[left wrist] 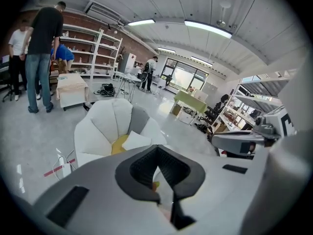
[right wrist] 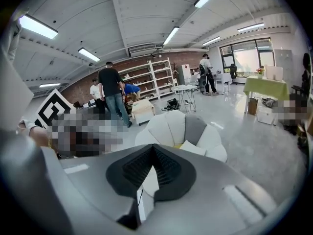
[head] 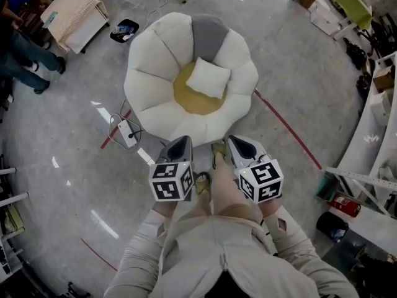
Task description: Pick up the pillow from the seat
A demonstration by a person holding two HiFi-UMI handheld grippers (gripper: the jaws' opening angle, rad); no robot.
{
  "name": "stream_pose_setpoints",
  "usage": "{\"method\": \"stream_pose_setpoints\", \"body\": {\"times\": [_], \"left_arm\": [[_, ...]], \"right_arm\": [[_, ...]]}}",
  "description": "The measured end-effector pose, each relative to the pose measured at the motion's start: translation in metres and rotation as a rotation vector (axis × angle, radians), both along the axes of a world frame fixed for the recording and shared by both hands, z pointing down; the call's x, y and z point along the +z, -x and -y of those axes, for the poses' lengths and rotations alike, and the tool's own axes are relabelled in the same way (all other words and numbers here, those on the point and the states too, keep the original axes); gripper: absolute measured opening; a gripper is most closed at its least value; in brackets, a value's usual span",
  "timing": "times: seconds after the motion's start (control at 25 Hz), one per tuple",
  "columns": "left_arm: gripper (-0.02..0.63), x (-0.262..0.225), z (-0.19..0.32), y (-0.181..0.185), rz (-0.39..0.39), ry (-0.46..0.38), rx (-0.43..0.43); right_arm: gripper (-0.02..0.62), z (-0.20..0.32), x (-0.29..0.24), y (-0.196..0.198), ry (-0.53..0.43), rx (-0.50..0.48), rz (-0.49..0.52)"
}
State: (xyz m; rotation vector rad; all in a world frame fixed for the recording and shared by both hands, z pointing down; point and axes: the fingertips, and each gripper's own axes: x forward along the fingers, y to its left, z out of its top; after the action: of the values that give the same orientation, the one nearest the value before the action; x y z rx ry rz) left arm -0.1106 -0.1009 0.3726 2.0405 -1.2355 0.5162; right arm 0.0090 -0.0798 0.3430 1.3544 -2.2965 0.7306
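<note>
Two grippers held low and side by side over the grey floor, just short of the chair's near rim: left gripper (head: 180,141) and right gripper (head: 234,141), both with tips aimed toward the seat. Fingers (left wrist: 139,169) of the left pressed together at the tips, with nothing pinched between them. Fingers (right wrist: 132,165) of the right likewise pressed together and empty. White pillow (head: 209,77) well apart from both pairs of fingers and untouched by either. Lying fairly flat on the round yellow seat (head: 186,99) of the white petal-shaped chair (head: 149,82), toward the seat's far right edge. Turned like a diamond in the head view, far corner close under the grey back panel (head: 209,33). Visible beyond the closed tips in both gripper views, with the chair's near rim between pillow and fingers. On the floor beside the chair's near left rim, a white power strip (head: 127,133) with its cable.
</note>
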Motion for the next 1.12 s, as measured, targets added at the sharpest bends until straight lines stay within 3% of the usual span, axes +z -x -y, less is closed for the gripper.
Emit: {"method": "stream_pose_setpoints", "body": {"times": [1.12], "left_arm": [[0.005, 0.179, 0.164, -0.081, 0.051, 0.151, -0.063]], "right_arm": [[0.0, 0.166, 0.167, -0.066, 0.169, 0.037, 0.034]]}}
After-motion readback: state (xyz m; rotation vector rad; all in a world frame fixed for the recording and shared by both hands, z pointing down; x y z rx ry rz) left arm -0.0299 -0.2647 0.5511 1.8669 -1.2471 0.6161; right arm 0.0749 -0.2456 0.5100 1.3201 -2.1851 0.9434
